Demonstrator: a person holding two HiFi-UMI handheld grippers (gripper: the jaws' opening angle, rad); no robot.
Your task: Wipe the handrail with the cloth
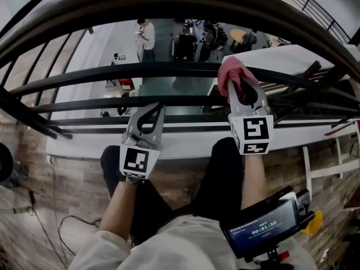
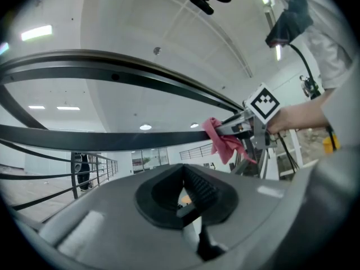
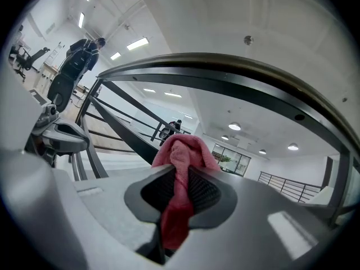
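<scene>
The wide dark handrail (image 1: 169,7) arcs across the top of the head view, with thinner black rails (image 1: 140,71) under it. My right gripper (image 1: 241,86) is shut on a pink cloth (image 1: 230,72), which bunches out past the jaws at the level of the upper thin rail. In the right gripper view the cloth (image 3: 183,153) fills the jaws of the right gripper (image 3: 180,167), with the handrail (image 3: 236,83) curving above. My left gripper (image 1: 147,116) is shut and holds nothing, low by the bottom rails. Its own view shows the left gripper (image 2: 183,170), the cloth (image 2: 219,142) and the handrail (image 2: 112,75).
Beyond the rails a lower floor shows people (image 1: 146,35) and desks. A white ledge (image 1: 185,142) runs under the railing, above the wood floor with cables (image 1: 34,207). A device with a lit screen (image 1: 264,229) sits at my lower right. My legs are below the grippers.
</scene>
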